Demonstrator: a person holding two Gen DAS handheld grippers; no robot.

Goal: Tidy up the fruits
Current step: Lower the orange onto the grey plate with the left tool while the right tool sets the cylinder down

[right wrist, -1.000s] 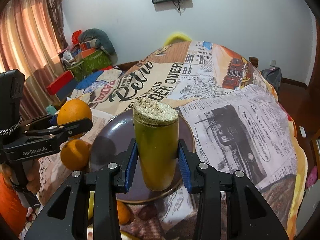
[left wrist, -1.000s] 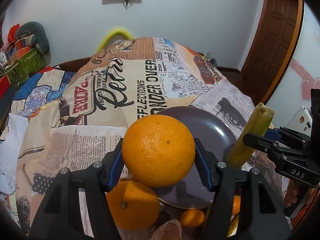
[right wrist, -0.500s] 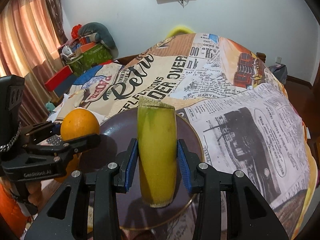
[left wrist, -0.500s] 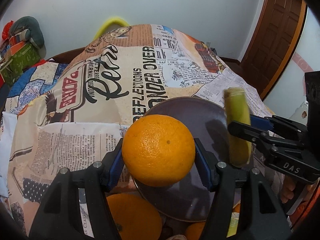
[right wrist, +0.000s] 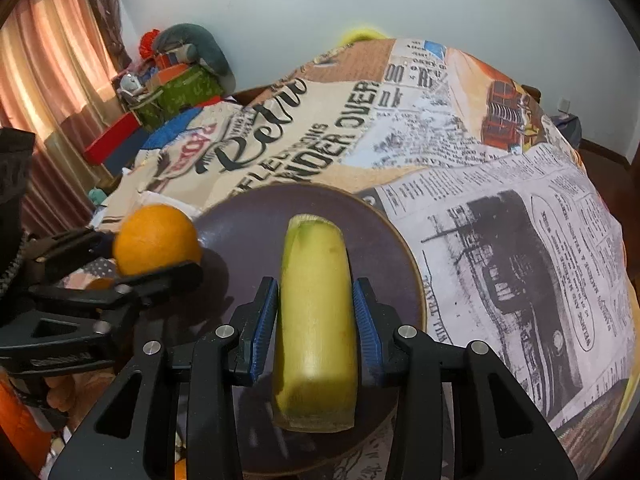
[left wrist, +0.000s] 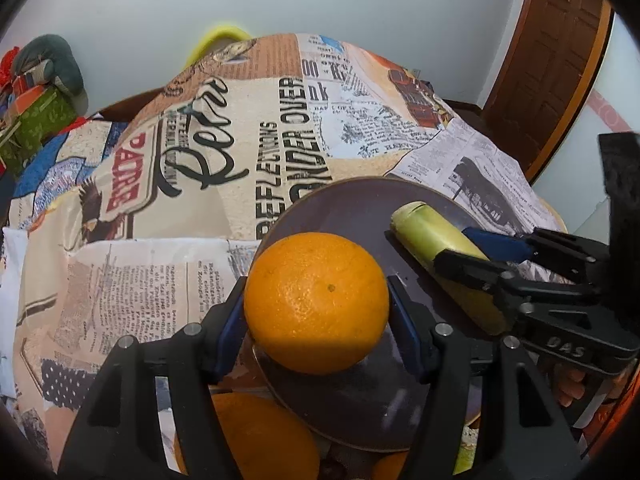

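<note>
My left gripper (left wrist: 316, 304) is shut on a large orange (left wrist: 316, 302) and holds it over the near left part of a dark purple plate (left wrist: 360, 216). My right gripper (right wrist: 315, 320) is shut on a yellow-green sugarcane piece (right wrist: 316, 316), lying lengthwise low over the same plate (right wrist: 248, 220). In the left wrist view the cane (left wrist: 432, 236) and right gripper (left wrist: 500, 264) sit to the right of the orange. In the right wrist view the orange (right wrist: 156, 240) and left gripper (right wrist: 140, 264) are at the plate's left edge.
A second orange (left wrist: 256, 436) and smaller fruits (left wrist: 388, 468) lie just in front of the plate. The table carries a newspaper-print cloth (left wrist: 240, 128). A brown door (left wrist: 552, 52) stands at the right; boxes and clutter (right wrist: 172, 80) pile up at the far left.
Both grippers have moved forward over the plate. The cane has tipped from upright to lying along the plate and sunk lower. The orange stays held in the left gripper.
</note>
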